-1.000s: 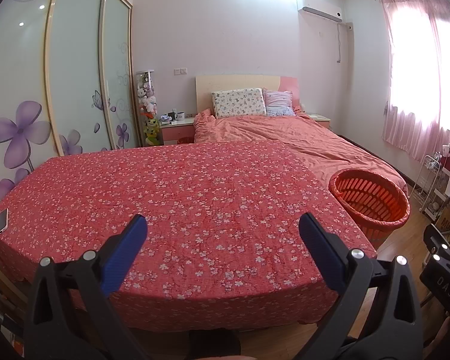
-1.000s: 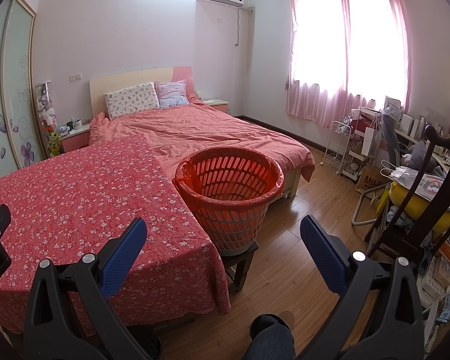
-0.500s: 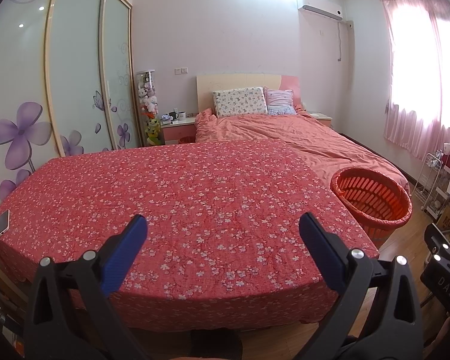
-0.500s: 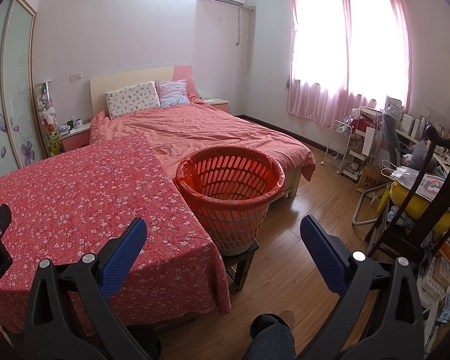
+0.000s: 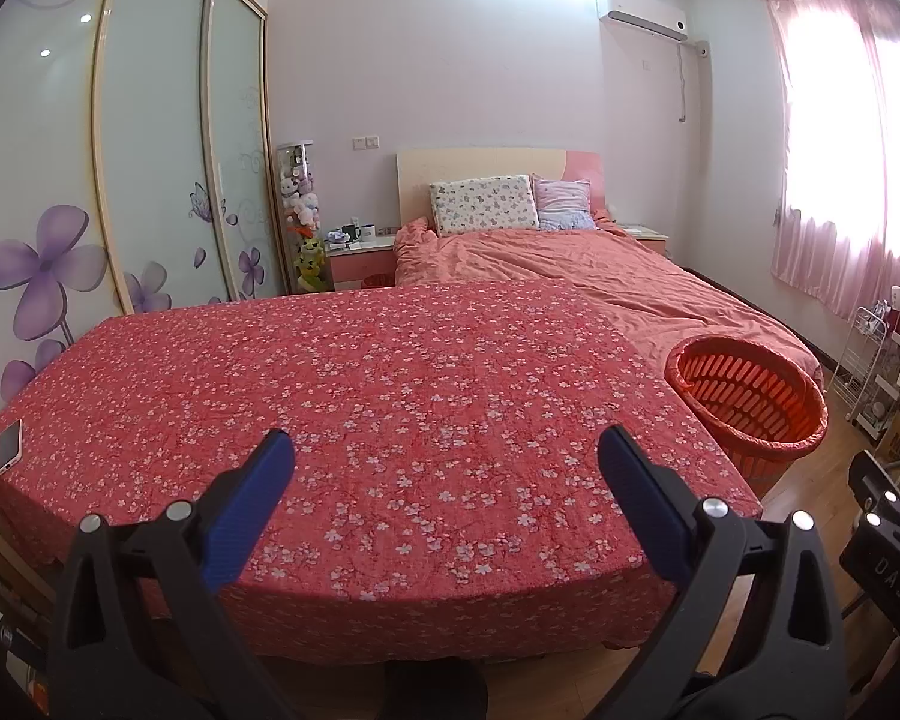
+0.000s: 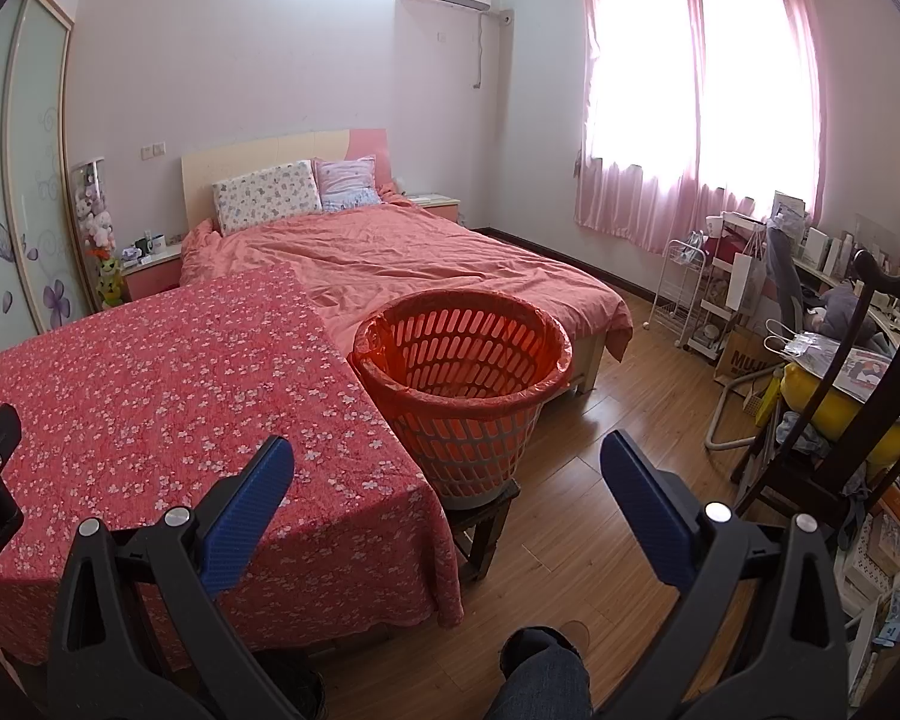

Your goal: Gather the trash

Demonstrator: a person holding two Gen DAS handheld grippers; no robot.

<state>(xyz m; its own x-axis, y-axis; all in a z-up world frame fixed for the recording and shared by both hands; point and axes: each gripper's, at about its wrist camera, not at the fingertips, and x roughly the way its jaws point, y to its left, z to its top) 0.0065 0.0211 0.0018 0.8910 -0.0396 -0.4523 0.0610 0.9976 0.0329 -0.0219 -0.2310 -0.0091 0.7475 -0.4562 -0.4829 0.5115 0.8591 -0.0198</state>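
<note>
An orange slatted basket (image 6: 462,384) lined with an orange bag stands on a small dark stool beside the table's right edge; it also shows in the left wrist view (image 5: 750,402). My left gripper (image 5: 444,468) is open and empty, held over the near edge of a table covered with a red flowered cloth (image 5: 360,396). My right gripper (image 6: 444,474) is open and empty, held in front of the basket and the table's right corner. No loose trash shows on the cloth.
A phone (image 5: 8,446) lies at the table's left edge. A bed with pink bedding (image 6: 402,258) stands behind the table. A dark wooden chair with a yellow cushion (image 6: 840,408) and cluttered shelves stand to the right. A wardrobe (image 5: 150,168) lines the left wall.
The left wrist view has shifted slightly, so the basket sits a little farther right. The right wrist view is nearly unchanged. Both grippers stay open.
</note>
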